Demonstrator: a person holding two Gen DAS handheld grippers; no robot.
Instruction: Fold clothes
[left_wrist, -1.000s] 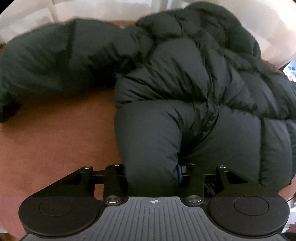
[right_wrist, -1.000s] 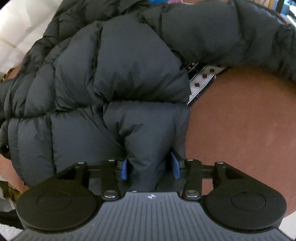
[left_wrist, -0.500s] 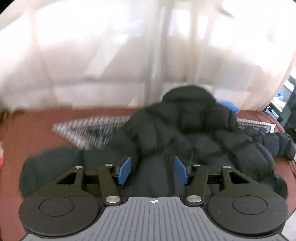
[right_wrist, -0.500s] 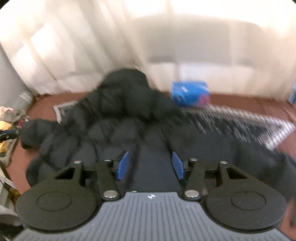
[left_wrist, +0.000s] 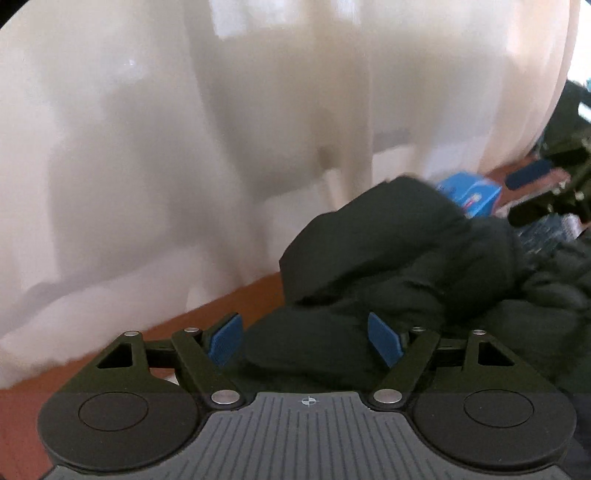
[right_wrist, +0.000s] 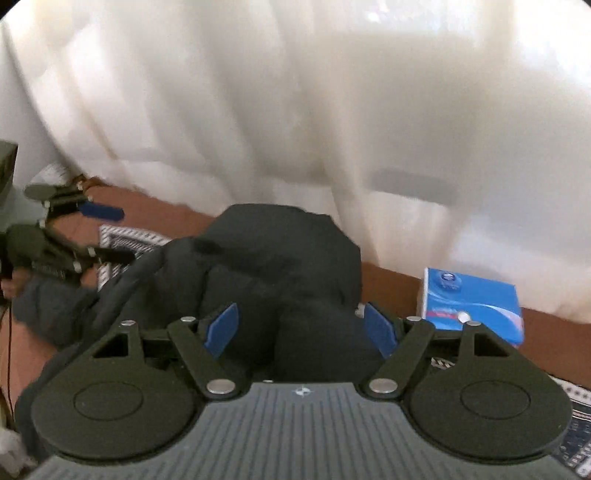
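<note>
Pale curtains (right_wrist: 258, 110) hang behind a brown counter (left_wrist: 229, 299) where the dark puffer jacket (right_wrist: 280, 266) lies heaped, a blue box (right_wrist: 471, 306) just beside it. Above the jacket, the left gripper (left_wrist: 304, 339) and right gripper (right_wrist: 301, 328) each hover with jaws spread wide, holding nothing.

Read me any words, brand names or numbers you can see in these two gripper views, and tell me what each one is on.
Nothing is readable.
Blue box: a round logo and printing on it, too blurred to read.
Black puffer jacket: no label shows.
Patterned mat: pattern only, no text.
</note>
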